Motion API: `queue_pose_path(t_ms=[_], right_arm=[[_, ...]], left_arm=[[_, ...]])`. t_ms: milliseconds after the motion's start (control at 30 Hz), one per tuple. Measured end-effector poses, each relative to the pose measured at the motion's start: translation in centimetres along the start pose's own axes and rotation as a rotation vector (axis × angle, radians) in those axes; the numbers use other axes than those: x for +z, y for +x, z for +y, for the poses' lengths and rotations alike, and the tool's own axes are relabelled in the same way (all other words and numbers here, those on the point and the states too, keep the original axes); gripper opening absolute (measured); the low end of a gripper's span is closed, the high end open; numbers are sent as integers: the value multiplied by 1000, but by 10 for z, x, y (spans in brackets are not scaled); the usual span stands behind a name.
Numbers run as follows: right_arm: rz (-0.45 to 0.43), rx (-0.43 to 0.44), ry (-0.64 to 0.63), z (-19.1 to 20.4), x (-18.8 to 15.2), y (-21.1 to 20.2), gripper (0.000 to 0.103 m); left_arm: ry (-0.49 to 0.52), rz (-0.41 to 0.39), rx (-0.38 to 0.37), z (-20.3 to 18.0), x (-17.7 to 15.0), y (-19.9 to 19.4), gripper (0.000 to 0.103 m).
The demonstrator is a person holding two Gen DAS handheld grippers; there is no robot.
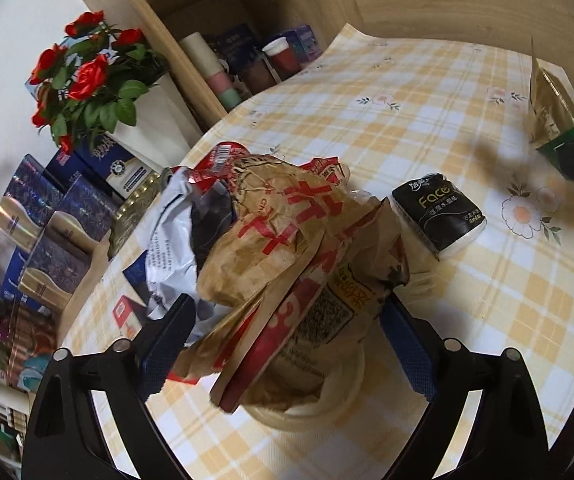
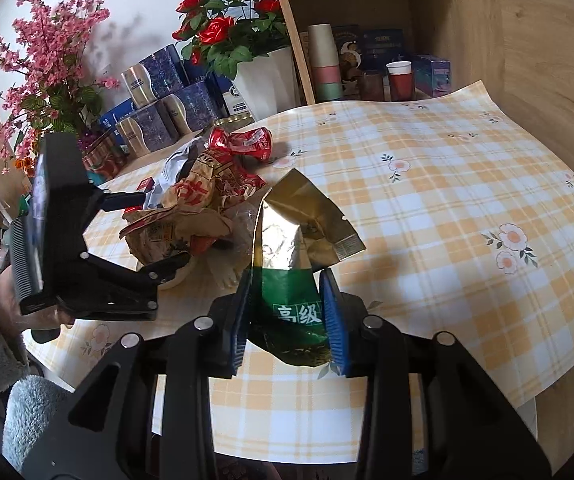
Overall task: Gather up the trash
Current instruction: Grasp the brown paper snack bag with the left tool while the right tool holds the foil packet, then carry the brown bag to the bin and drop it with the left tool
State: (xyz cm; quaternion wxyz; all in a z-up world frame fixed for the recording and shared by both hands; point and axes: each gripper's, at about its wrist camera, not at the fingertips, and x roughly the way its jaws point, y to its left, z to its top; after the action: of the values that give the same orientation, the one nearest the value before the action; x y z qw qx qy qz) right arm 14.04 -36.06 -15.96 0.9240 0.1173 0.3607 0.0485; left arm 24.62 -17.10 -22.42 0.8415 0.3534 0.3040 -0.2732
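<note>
My left gripper (image 1: pixel 287 308) is shut on a cream paper bowl (image 1: pixel 319 396) stuffed with a crumpled brown paper bag (image 1: pixel 271 240) with red print; the jaws stand wide around it. The bowl shows in the right wrist view (image 2: pixel 179 272) with the left gripper (image 2: pixel 167 232) around it. My right gripper (image 2: pixel 287 300) is shut on a green and gold foil bag (image 2: pixel 291 240), held above the table to the right of the bowl. The foil bag also shows at the right edge of the left wrist view (image 1: pixel 547 108). A crushed red can (image 2: pixel 247 144) lies behind the bowl.
A black tissue pack (image 1: pixel 439 216) lies on the yellow checked tablecloth (image 2: pixel 447 200). A white and grey plastic mailer (image 1: pixel 175 232) lies left of the bowl. Blue boxes (image 2: pixel 159 96), a rose pot (image 2: pixel 263 76) and a wooden shelf with cups (image 2: pixel 367 72) stand behind.
</note>
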Motion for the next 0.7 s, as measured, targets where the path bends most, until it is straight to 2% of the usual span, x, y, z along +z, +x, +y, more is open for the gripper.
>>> queue_pose_path(t_ms=[33, 67, 167, 267, 367, 533, 700], right_arm=[[-3, 1, -2, 1, 0, -1, 35], [-5, 1, -5, 1, -1, -1, 35], [-13, 1, -11, 3, 0, -4, 35], [-23, -2, -16, 5, 2, -8, 35], [-32, -1, -21, 9, 4, -14, 35], [-44, 5, -38, 19, 5, -28, 35], [-58, 14, -57, 32, 4, -46, 35]], left_arm=[[-1, -3, -11, -1, 1, 0, 67], [-7, -4, -11, 0, 1, -1, 60], [-36, -51, -33, 3, 0, -15, 52], [-55, -92, -48, 7, 1, -32, 50], [-130, -131, -89, 20, 0, -54, 49], [-301, -187, -198, 47, -10, -101, 49], [-419, -219, -311, 56, -35, -145, 49]])
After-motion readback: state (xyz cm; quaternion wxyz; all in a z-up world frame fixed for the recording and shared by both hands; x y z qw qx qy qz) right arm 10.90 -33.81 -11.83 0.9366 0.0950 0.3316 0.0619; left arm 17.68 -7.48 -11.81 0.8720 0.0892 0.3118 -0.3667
